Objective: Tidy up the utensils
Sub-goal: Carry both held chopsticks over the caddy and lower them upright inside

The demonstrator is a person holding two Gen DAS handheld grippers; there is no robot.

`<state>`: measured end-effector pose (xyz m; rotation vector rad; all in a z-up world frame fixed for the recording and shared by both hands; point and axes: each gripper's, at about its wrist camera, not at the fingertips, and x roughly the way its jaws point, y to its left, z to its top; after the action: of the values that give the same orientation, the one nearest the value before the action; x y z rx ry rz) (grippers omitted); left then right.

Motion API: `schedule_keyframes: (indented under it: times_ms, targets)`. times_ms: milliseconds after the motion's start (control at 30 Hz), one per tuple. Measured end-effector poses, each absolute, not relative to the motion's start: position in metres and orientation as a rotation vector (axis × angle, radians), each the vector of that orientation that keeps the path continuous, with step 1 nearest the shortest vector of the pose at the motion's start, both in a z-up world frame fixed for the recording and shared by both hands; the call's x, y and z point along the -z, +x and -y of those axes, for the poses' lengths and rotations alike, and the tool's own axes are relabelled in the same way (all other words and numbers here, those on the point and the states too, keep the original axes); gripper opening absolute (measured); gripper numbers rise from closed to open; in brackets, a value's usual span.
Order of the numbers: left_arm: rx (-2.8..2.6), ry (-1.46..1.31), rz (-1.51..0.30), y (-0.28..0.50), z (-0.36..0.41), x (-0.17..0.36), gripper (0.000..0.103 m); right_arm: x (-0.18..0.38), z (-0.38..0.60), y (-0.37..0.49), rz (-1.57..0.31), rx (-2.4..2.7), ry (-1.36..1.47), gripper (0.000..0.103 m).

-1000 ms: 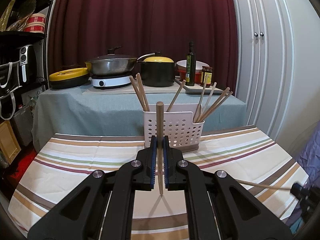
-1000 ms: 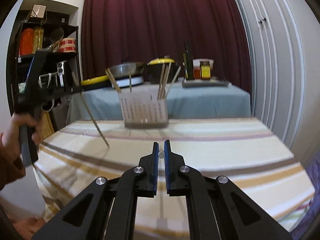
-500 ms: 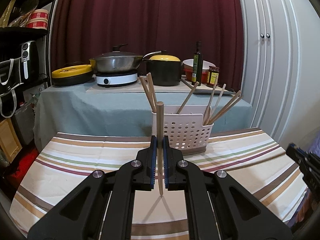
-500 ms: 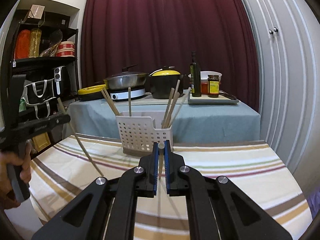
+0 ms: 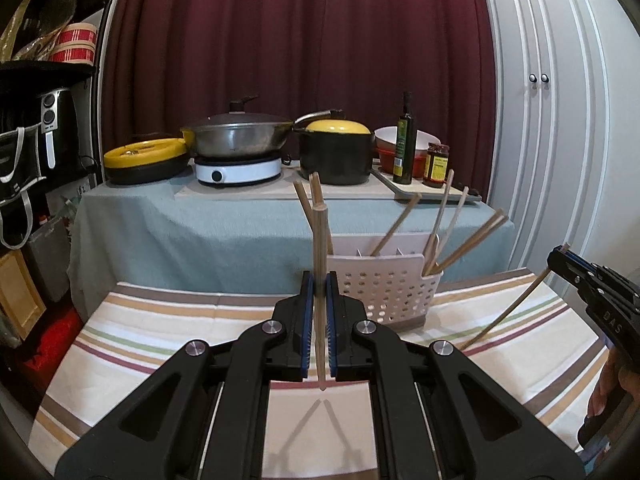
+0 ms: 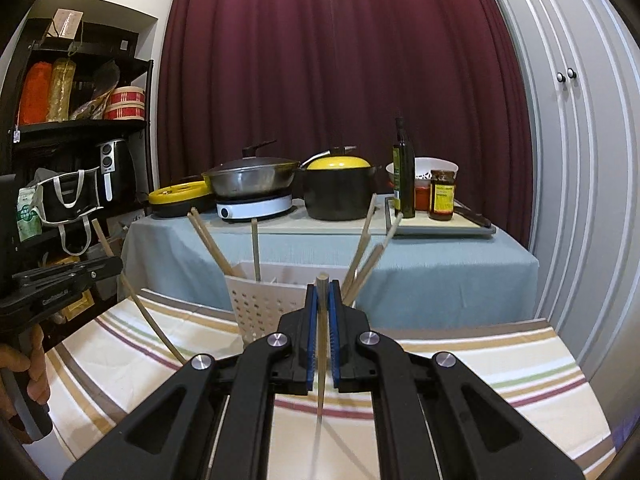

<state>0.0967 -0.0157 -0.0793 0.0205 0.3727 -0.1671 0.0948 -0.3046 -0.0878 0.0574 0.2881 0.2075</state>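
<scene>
Each gripper is shut on one wooden chopstick held upright. My left gripper point(image 5: 319, 280) clamps a chopstick point(image 5: 320, 240) just left of the white perforated utensil basket point(image 5: 384, 292), which holds several chopsticks and stands at the far side of the striped table. My right gripper point(image 6: 323, 292) clamps another chopstick point(image 6: 322, 344) right in front of the basket point(image 6: 260, 304). In the left wrist view the right gripper point(image 5: 560, 258) shows at the right edge with its chopstick point(image 5: 504, 316) slanting down. In the right wrist view the left gripper point(image 6: 112, 266) shows at the left edge.
The striped tablecloth point(image 5: 140, 332) covers the near table. Behind it a blue-covered table point(image 5: 200, 232) carries a wok on a hotplate point(image 5: 238, 140), a black pot with a yellow lid point(image 5: 336, 152), a bottle and jars. Shelves point(image 6: 80, 128) stand left, white cabinet doors point(image 5: 560, 120) right.
Both grippers have moved closer to the basket with their chopsticks. The right gripper swung in from the side and now faces the basket from close by.
</scene>
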Motion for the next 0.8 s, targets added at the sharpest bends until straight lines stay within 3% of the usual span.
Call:
schedule_keyframes:
  times_ms: [800]
  targets:
    - [0.214,0.067,-0.214,0.120,0.030,-0.037,0.007,-0.029,0.293,0.133,-0.118,-0.246,-0.006,0.006]
